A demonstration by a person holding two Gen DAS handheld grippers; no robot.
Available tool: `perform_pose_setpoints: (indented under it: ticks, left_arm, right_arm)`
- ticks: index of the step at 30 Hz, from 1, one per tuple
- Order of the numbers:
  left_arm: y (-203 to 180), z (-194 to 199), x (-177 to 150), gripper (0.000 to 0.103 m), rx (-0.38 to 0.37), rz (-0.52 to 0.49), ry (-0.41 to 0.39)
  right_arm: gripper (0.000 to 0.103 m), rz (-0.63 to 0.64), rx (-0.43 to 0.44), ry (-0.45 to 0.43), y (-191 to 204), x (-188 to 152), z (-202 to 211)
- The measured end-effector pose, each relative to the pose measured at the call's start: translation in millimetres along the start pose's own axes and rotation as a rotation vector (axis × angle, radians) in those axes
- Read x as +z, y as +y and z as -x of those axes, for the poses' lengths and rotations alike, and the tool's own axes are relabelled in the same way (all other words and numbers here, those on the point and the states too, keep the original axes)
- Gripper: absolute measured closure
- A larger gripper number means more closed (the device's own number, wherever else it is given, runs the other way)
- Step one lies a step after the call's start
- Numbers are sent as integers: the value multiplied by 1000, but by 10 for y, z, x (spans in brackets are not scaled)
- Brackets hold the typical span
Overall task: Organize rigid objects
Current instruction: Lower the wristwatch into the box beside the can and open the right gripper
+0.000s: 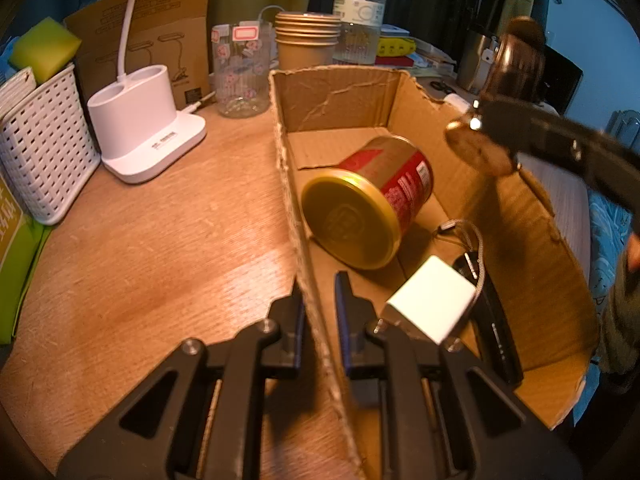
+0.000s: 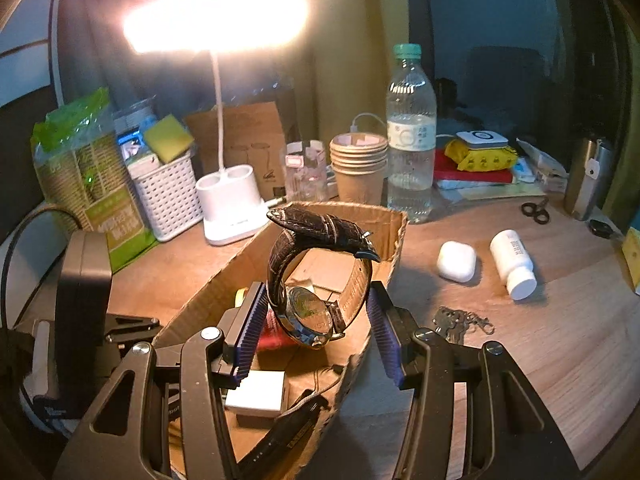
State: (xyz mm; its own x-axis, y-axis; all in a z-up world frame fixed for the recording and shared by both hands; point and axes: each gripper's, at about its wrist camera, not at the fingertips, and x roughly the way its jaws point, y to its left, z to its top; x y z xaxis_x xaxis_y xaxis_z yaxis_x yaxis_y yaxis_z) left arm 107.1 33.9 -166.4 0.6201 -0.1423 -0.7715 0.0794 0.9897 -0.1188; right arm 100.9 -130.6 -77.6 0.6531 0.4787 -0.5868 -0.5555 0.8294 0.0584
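While clamping the near wall of the cardboard box (image 1: pixel 320 320) between closed pads, left tongs (image 1: pixel 318 300) resting at the box edge on the wooden desk (image 1: pixel 160 260). Right tongs (image 2: pixel 316 320) gripping a wristwatch (image 2: pixel 316 280) by its dark strap, pads pressing on both sides, holding it above the open box (image 2: pixel 224 280). Lying inside the box: a red-and-gold can (image 1: pixel 368 208) on its side, a white charger block (image 1: pixel 434 300), a dark flat device (image 1: pixel 496 328) beside it. Waiting outside on the desk, well apart from the box: a white earbud case (image 2: pixel 456 261), a small white bottle (image 2: pixel 514 264), a bunch of keys (image 2: pixel 460 322), scissors (image 2: pixel 536 210). Standing behind the box: a lit desk lamp (image 2: pixel 232 208), paper cups (image 2: pixel 358 168), a water bottle (image 2: pixel 411 136).
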Motion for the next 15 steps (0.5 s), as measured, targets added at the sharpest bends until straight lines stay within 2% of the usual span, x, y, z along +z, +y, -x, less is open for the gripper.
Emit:
perform_pose_setpoints:
  ticks: [15]
  left_arm:
    - [-1,-2,2,89,0,0,0]
  right_arm:
    - [49,96,-17,87,194,-157,-186]
